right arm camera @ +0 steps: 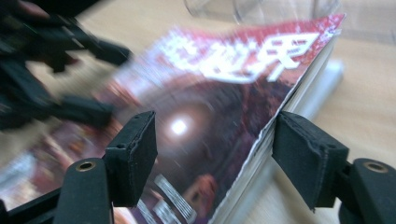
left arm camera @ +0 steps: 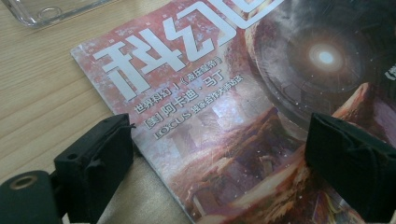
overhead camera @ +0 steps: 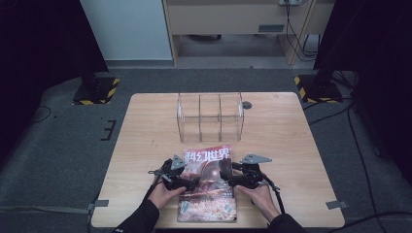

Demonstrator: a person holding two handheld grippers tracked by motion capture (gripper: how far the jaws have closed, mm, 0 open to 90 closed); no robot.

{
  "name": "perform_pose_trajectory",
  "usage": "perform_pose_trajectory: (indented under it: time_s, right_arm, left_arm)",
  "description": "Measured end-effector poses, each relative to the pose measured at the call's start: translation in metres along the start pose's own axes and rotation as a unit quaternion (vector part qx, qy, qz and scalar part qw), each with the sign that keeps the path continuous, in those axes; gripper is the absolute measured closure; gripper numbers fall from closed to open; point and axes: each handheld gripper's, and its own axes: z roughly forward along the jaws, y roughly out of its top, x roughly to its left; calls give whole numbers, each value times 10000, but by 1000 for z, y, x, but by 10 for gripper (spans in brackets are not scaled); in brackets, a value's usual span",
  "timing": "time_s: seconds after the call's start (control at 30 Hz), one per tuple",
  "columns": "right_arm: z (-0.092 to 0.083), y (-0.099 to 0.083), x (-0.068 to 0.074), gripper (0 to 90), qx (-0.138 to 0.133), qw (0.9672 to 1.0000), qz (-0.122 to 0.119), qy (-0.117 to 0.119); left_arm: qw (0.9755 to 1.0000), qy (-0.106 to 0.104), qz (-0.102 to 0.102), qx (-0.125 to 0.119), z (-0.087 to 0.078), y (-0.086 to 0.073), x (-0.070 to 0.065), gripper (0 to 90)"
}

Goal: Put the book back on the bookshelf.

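Magazine (overhead camera: 208,184) lies on tabletop (overhead camera: 145,145), right edge lifting. Left gripper (overhead camera: 187,182) and right gripper (overhead camera: 228,180) jaws gape astride its edges, gripping nothing. Clear rack (overhead camera: 210,116) awaits; placing not begun.

The wooden table (overhead camera: 145,145) carries a magazine (overhead camera: 208,204) lying flat at its near edge, cover up. Behind it, near the far edge, stands a clear divided rack (overhead camera: 210,117), well apart from the magazine.
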Motion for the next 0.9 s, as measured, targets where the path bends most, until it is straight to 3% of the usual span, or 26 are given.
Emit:
perform_pose_trajectory:
  time_s: [0.13,0.2,0.37,0.5,0.63,0.77,0.87,0.9]
  right_arm:
    - [2,-3,-3,327,259,9995,183,21]
    - [2,-3,-3,325,261,9995,181,23]
    - [-4,2,-2,341,-250,9987,285,354]
    - [-6,6,3,349,-458,9974,208,513]
    - [-4,3,2,342,-376,9984,138,407]
    - [-5,2,1,343,-267,9988,225,347]
    - [-4,0,1,341,-68,9995,206,243]
    - [-3,-4,-1,337,166,9997,137,151]
  left_arm:
    - [10000,2,2,1,0,0,0,70]
    - [10000,2,2,1,0,0,0,70]
    - [10000,28,-17,10,0,0,1,58]
    - [10000,24,-12,10,0,0,1,56]
    - [10000,27,-4,14,0,0,1,55]
    - [10000,54,-18,15,0,-1,0,57]
    - [10000,57,-18,8,0,-1,0,58]
    - [10000,51,-21,4,0,-1,0,57]
